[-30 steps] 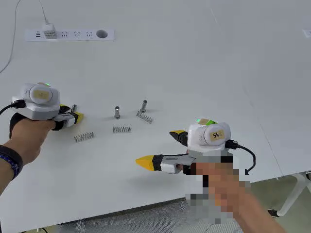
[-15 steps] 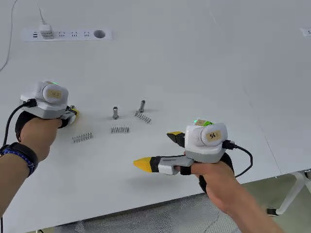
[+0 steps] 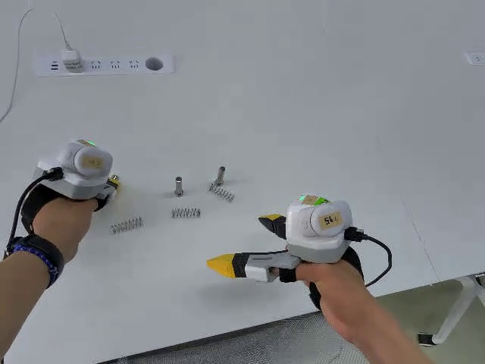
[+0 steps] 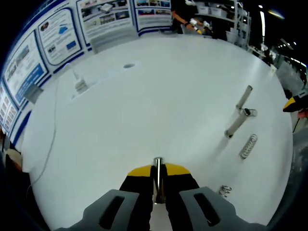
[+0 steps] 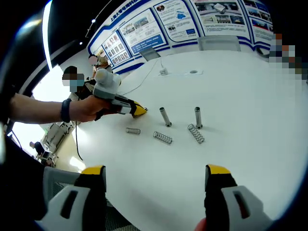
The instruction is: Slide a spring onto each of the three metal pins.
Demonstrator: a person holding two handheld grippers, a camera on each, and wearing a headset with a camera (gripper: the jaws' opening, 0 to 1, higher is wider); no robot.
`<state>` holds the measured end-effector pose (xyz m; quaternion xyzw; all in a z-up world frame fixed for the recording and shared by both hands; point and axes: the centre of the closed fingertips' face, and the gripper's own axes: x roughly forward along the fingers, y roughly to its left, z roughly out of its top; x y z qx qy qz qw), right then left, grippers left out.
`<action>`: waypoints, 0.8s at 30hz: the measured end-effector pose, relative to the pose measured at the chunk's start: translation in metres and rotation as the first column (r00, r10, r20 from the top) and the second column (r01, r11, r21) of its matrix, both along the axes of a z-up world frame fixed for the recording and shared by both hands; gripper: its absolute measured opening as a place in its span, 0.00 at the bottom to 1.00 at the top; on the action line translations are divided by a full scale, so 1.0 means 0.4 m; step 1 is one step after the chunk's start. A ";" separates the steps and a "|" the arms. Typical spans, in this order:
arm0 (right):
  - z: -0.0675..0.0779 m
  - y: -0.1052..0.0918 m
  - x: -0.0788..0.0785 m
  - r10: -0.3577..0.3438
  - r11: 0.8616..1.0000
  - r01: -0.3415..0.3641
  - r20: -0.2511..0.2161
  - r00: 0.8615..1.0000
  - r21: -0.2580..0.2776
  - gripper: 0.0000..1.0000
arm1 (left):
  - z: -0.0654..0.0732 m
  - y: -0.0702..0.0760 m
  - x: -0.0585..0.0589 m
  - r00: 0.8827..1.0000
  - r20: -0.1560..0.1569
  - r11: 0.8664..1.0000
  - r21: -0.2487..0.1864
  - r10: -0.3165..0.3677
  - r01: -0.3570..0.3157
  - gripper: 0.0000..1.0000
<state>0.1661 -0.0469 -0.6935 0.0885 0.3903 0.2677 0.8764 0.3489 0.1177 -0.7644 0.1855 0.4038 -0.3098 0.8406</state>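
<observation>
Table: white and matte (image 3: 318, 114), with a power strip (image 3: 106, 64) far off at 11 o'clock.
Left claw: the left claw (image 4: 157, 172) is pressed together on the held pin (image 4: 157, 161), whose top pokes out past the yellow tips.
Right claw: the right claw (image 3: 246, 243) is spread wide and holds nothing, at 5 o'clock of the parts.
Loose pins: the middle pin (image 3: 179, 186) and the right pin (image 3: 220, 176) stand upright, near each other.
Springs: the left spring (image 3: 126, 225), the middle spring (image 3: 186, 213) at 6 o'clock of the middle pin, and the right spring (image 3: 222, 193) just beside the right pin's foot all lie flat. None is on a pin.
Pin handling: likely stiff, smooth steel that slips or topples easily. Grip low on the shank and leave the top free.
Spring handling: probably very light and squashy, and may squirt out under a hard pinch. Take it gently across the coils near one end, with the bore open.
</observation>
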 end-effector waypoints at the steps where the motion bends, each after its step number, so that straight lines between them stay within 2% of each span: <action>1: 0.001 -0.002 0.000 -0.004 1.000 0.004 0.000 1.000 0.001 0.86 | -0.001 0.000 -0.002 1.000 -0.003 1.000 -0.003 0.000 0.000 0.07; 3: 0.000 -0.007 -0.002 -0.011 1.000 0.011 0.000 1.000 0.002 0.85 | -0.001 0.004 -0.009 1.000 -0.016 1.000 -0.018 0.012 -0.013 0.07; 6: -0.004 -0.016 -0.006 -0.019 1.000 0.019 -0.005 1.000 -0.002 0.85 | 0.000 0.010 -0.018 1.000 -0.018 0.999 -0.028 0.020 -0.020 0.07; 11: -0.003 -0.024 -0.010 -0.038 0.999 0.038 -0.006 0.999 0.006 0.85 | 0.015 0.021 -0.029 0.999 -0.013 0.998 -0.045 0.040 -0.040 0.07; 17: -0.003 -0.023 -0.012 -0.043 0.999 0.044 -0.006 0.999 0.009 0.85 | 0.040 0.032 -0.029 0.998 0.008 0.997 -0.057 0.056 -0.056 0.07; 24: 0.000 -0.020 -0.013 -0.041 0.999 0.041 -0.003 0.999 0.011 0.84 | 0.059 0.044 -0.033 0.996 0.018 0.994 -0.078 0.084 -0.083 0.07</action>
